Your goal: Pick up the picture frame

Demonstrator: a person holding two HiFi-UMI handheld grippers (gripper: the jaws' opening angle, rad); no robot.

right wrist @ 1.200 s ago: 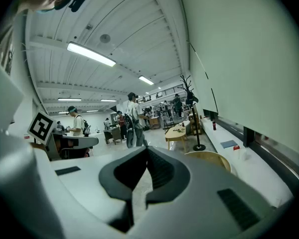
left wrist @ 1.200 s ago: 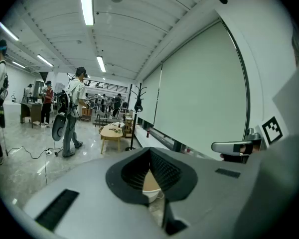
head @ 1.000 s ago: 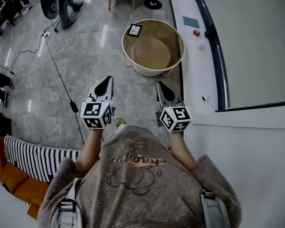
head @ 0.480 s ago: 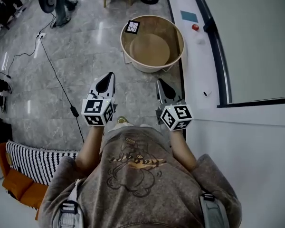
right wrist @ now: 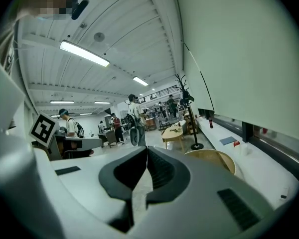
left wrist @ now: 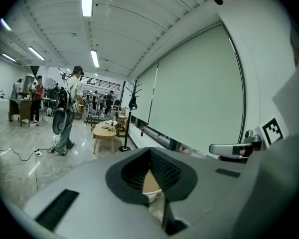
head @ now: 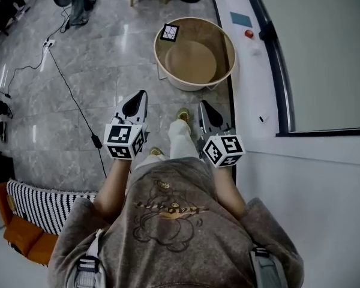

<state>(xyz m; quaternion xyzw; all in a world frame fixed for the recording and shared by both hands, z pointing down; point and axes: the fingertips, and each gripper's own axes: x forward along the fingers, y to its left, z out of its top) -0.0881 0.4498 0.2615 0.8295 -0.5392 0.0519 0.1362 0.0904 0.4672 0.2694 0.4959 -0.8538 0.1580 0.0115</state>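
Ahead, round tub (head: 225, 47), picture frame (head: 170, 32) at rim, cable (head: 96, 141) leftward.

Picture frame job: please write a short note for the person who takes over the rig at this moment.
Left gripper: jaws shut, empty.
Right gripper: jaws shut, empty.
Both are held over the floor, short of the tub.
Picture frame: at the far left rim of the round wooden tub, untouched.
Done: nothing picked up yet.
Left: probably step closer, open the jaws, grip the frame, lift it.
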